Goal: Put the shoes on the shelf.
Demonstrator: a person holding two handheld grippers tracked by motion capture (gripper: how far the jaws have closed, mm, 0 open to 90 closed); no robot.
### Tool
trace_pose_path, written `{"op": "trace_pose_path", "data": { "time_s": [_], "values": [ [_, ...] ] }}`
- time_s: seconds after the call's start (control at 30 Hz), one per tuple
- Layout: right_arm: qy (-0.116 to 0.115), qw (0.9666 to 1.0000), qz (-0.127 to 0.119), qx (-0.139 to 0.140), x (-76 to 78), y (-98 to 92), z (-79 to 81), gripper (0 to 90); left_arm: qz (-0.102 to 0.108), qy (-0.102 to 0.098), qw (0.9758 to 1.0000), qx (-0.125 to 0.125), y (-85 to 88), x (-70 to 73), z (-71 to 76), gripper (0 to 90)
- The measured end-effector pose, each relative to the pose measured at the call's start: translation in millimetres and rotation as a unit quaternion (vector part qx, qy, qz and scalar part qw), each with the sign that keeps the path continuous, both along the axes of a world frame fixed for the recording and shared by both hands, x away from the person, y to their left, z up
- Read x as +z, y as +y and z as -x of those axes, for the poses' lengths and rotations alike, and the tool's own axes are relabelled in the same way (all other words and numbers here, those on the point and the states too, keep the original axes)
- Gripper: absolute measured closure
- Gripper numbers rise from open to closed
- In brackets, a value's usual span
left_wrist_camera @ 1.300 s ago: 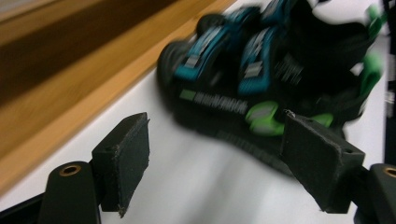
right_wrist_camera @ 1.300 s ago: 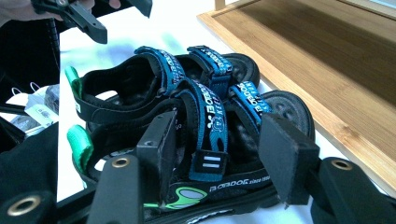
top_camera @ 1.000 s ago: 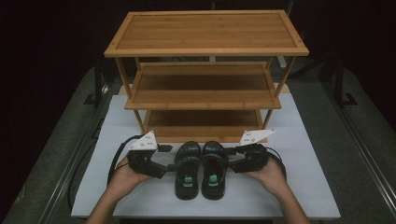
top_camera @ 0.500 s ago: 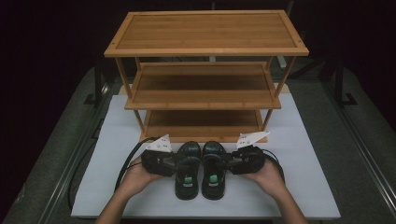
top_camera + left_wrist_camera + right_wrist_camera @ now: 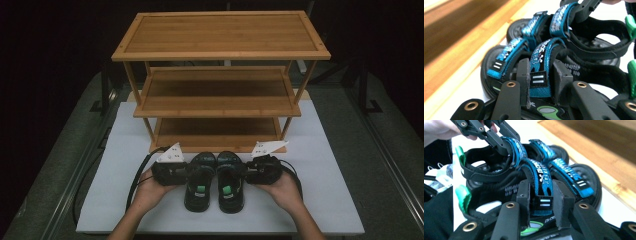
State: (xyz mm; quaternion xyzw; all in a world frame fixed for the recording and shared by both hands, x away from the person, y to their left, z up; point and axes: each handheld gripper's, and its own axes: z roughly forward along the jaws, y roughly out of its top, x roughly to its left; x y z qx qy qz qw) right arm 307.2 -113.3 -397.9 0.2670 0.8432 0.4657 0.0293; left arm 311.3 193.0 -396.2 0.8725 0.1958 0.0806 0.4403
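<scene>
Two black sandals with blue straps and green tabs lie side by side on the white mat: the left sandal and the right sandal. My left gripper comes in from the left. Its jaws have just been closing on the left sandal's blue strap, and the pads now lie against the strap's edges. My right gripper comes in from the right. Its jaws have also just been closing, and it holds the right sandal's blue strap the same way. The left gripper appears farther off in the right gripper view.
A three-tier bamboo shoe rack stands just behind the sandals, its lowest shelf level with the mat. A black cable loops on the mat at the left. The dark table edge borders the mat.
My left gripper has moved right, up to the left sandal. Both grippers' jaws have narrowed around the sandal straps. The right hand has stayed in place.
</scene>
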Motion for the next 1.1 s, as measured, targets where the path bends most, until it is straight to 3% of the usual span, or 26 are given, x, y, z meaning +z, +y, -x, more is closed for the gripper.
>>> {"op": "trace_pose_path", "data": {
  "time_s": [0.17,0.4,0.53,0.63,0.8,0.9,1.0,1.1],
  "values": [
    [-0.012,0.9997,-0.014,-0.014,7.7,-3.4,-5.8,69.5,0.013,-0.015,0.9997,0.015,-0.8,4.8,-4.1,71.2],
    [-0.038,0.9982,-0.022,-0.04,14.1,-6.9,-27.0,69.5,0.021,-0.044,0.9981,0.037,-3.5,12.7,-23.9,71.2],
    [-0.063,0.9966,-0.025,-0.048,10.5,-6.6,-47.0,69.5,0.026,-0.067,0.9959,0.055,-7.5,10.6,-42.3,71.2],
    [-0.071,0.9958,-0.025,-0.053,9.2,-5.6,-54.6,69.4,0.029,-0.072,0.9951,0.061,-9.3,8.2,-50.6,71.2],
    [-0.09,0.9937,-0.026,-0.062,8.4,-1.4,-68.5,69.4,0.043,-0.097,0.9912,0.08,-13.0,-1.6,-63.0,71.2],
    [-0.099,0.993,-0.016,-0.063,3.8,3.8,-71.2,69.3,0.04,-0.092,0.9917,0.081,-13.9,-8.1,-67.7,71.1],
    [-0.091,0.9939,-0.007,-0.062,-3.7,5.9,-73.0,69.3,0.047,-0.078,0.9929,0.076,-11.8,-12.5,-70.4,71.1],
    [-0.083,0.9947,-0.009,-0.059,-6.3,5.0,-71.5,69.2,0.039,-0.072,0.9945,0.065,-11.1,-12.9,-69.6,71.1]
  ]
}}
